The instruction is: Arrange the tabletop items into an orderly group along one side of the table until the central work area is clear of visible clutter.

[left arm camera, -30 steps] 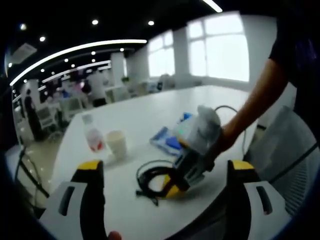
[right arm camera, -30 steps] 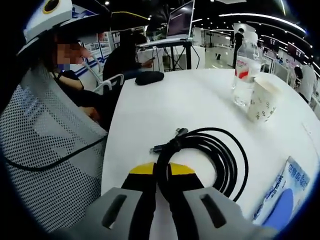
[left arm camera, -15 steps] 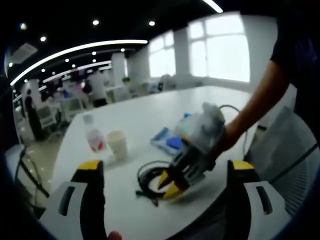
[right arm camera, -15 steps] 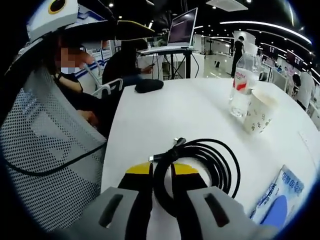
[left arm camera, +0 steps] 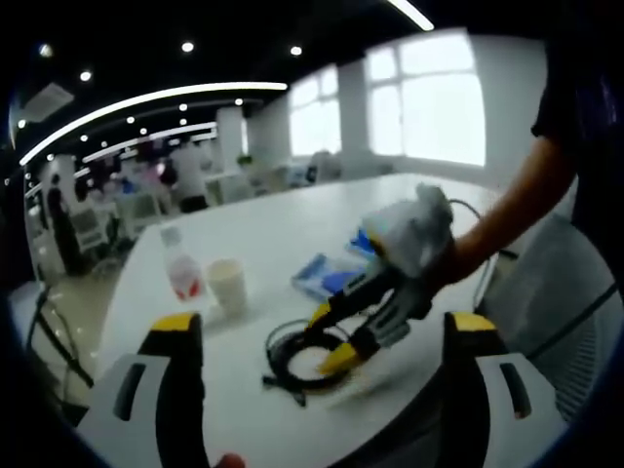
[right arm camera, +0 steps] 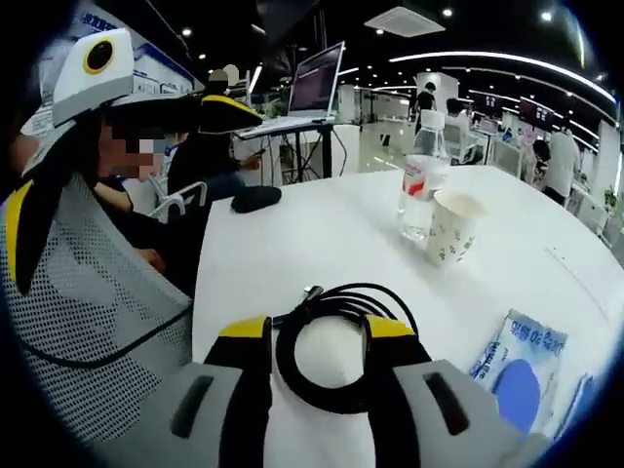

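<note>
A coiled black cable (right arm camera: 336, 292) lies on the white table (right arm camera: 312, 229) near its edge. My right gripper (right arm camera: 317, 328) stands open, its yellow-tipped jaws either side of the near part of the coil. In the left gripper view the right gripper (left arm camera: 330, 336) hangs over the same cable (left arm camera: 285, 363), held by a person's hand. My left gripper (left arm camera: 324, 324) is open and holds nothing, off the table's near edge. A clear water bottle (right arm camera: 419, 185), a patterned paper cup (right arm camera: 454, 226) and a blue-and-white packet (right arm camera: 517, 366) rest further in.
A black pouch-like object (right arm camera: 255, 199) lies near the far table edge, with a laptop (right arm camera: 317, 83) on a stand behind it. A mesh chair (right arm camera: 78, 292) and seated people crowd the table's left side. The bottle (left arm camera: 182, 271) and cup (left arm camera: 229, 283) stand side by side.
My right gripper was shut on the cable; its jaws have spread apart and the coil now lies loose between them. The left gripper has stayed still.
</note>
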A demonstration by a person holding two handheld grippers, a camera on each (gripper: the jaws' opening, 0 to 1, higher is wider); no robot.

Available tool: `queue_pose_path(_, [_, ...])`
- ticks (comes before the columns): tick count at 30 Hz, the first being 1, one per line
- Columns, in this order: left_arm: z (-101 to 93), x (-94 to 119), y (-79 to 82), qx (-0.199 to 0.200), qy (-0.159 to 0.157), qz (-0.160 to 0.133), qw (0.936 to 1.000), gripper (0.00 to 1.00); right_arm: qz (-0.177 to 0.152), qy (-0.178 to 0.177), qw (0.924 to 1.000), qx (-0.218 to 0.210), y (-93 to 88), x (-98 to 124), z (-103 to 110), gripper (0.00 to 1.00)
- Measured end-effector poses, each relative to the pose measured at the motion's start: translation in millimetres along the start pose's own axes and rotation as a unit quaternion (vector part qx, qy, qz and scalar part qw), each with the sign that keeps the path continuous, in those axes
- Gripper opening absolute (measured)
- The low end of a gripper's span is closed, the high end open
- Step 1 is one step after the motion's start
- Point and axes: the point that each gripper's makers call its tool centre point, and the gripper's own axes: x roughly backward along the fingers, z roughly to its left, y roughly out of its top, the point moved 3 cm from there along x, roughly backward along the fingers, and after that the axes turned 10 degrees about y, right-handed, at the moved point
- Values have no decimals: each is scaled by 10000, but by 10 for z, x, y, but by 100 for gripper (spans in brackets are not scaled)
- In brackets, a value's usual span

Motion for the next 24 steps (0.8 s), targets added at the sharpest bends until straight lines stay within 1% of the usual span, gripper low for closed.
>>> queue_pose_path(4, [20, 0, 0, 66, 24, -8, 10000, 100, -48, -204, 9998, -35, 8, 131, -30, 42])
queue_pose_path(8, [22, 0, -10, 49, 12, 18, 10000, 100, -143, -425, 9988, -198, 27, 267, -68, 44])
queue_pose_path(15, [17, -3, -18, 33, -25, 31, 10000, 100, -232, -636, 9973, -277, 24, 459, -108, 50])
queue_pose_path(18, [17, -5, -24, 17, -30, 39, 10000, 100, -222, -779, 9962, -316, -8, 575, -136, 52])
queue_pose_path(22, [11, -8, -33, 6, -49, 67, 10000, 100, -301, -947, 9938, -496, -37, 697, -156, 57])
queue_pose_path(24, [5, -11, -34, 12, -65, 78, 9999, 100, -305, -1028, 9929, -522, -54, 757, -152, 57])
